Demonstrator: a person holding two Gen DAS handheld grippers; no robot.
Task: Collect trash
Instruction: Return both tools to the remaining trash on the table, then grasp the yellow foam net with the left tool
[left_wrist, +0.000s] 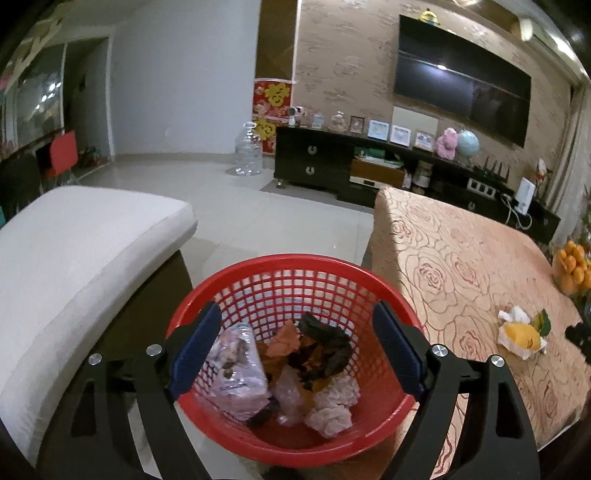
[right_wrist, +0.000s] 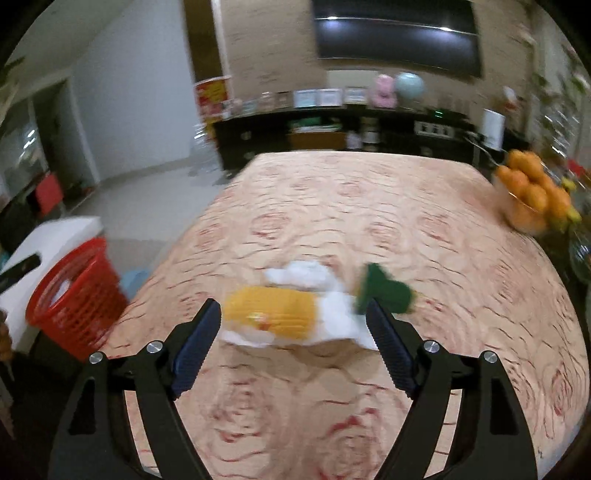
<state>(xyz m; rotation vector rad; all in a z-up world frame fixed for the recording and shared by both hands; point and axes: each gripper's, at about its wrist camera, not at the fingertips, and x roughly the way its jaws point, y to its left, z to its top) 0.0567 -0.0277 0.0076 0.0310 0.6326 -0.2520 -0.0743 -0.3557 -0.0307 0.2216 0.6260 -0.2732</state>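
Judging by its crumpled look, we expect the wrapper (right_wrist: 291, 314) to be light, soft and easily crushed, likely to slide on the tablecloth (right_wrist: 351, 206), so we would pinch it across its middle, over the yellow band. It shows as a white crinkled packet with a yellow ribbed patch and a dark green piece at one end, lying on the rose-patterned cloth just ahead of our right gripper (right_wrist: 291, 328), whose jaws stand wide with nothing held, the packet lying level with their tips. Our left gripper (left_wrist: 295, 350) hangs open and empty over the red basket (left_wrist: 236, 439), already holding crumpled scraps.
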